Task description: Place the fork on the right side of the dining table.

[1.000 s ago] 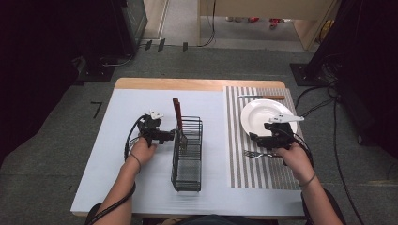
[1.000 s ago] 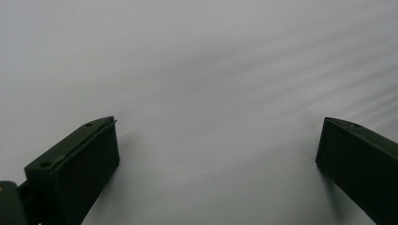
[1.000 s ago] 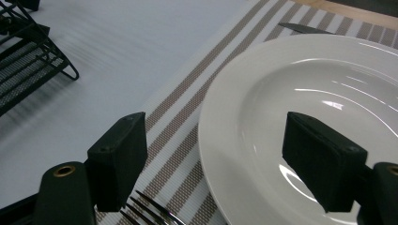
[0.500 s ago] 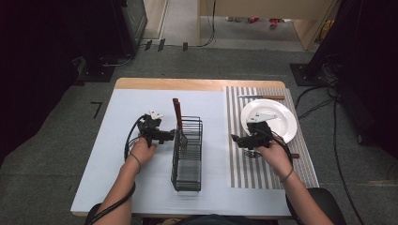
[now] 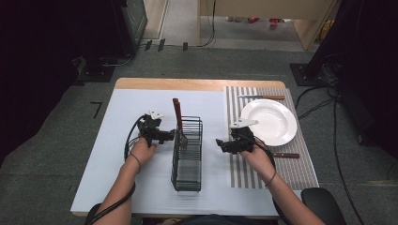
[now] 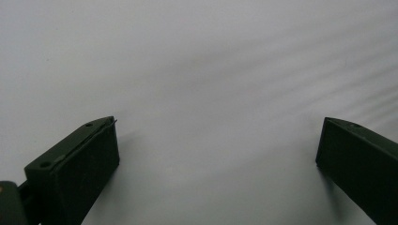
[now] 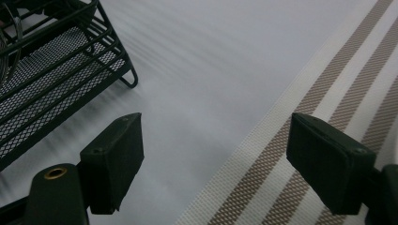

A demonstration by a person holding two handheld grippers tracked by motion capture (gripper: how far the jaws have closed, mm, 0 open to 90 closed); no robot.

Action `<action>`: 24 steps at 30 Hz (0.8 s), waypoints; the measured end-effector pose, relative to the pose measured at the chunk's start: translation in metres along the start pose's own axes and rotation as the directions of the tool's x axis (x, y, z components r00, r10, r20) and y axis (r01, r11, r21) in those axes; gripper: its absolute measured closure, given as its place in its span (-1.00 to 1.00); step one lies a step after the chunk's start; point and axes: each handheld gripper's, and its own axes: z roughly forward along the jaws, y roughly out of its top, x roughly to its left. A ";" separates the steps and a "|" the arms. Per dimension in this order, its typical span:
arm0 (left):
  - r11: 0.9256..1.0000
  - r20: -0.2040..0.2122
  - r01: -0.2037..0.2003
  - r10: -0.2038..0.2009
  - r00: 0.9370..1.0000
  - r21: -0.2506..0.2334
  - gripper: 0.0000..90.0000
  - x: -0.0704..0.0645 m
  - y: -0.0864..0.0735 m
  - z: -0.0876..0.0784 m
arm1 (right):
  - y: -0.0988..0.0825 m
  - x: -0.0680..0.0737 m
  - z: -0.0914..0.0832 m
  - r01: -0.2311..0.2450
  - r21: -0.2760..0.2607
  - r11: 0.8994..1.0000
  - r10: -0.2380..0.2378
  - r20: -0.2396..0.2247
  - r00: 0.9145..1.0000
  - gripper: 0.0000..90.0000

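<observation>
Basket [image 5: 187, 154], a black wire rack, stands on the white table [image 5: 126, 117] with its long axis running from the near edge toward the far edge, open top up; a brown-handled utensil [image 5: 177, 115] stands in its far end, handle up and tilted slightly toward the far side. In the high view the left gripper [image 5: 171, 135] sits just beside the basket's far left side, its tips pointing at the wire wall; whether they touch it I cannot tell. The left gripper view shows its jaws spread wide over bare white table, nothing between them. The right gripper [image 5: 220, 143] is on the basket's other side, near but apart, tips pointing left toward it, over the left edge of the striped mat [image 5: 244, 173]. In the right gripper view [image 7: 213, 159] its jaws stand wide and empty, one over white table and one over the mat's border, with the basket's corner foot [image 7: 129, 79] at upper left; they have just been opening a little further. Between basket and mat lies a strip of bare table. A plate [image 5: 268, 122] rests on the mat behind the right hand, a knife [image 5: 261, 97] beyond it and another brown-handled piece [image 5: 286, 155] on its near side. Left of the basket the table is open to its edge.
</observation>
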 end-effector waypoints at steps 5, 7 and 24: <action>1.000 0.000 0.000 0.000 1.000 0.001 -1.00 0.000 0.000 0.000 | -0.004 0.009 0.008 0.008 0.015 1.000 -0.007 -0.021 1.000 -0.57; 1.000 0.000 0.000 0.000 1.000 0.001 -1.00 0.000 0.000 0.000 | -0.005 0.012 0.011 0.014 0.021 1.000 -0.013 -0.032 0.999 -0.57; 1.000 0.000 0.000 0.000 1.000 0.001 -1.00 0.000 0.000 0.000 | -0.018 0.032 0.027 0.086 0.033 0.996 -0.085 -0.034 0.996 -0.65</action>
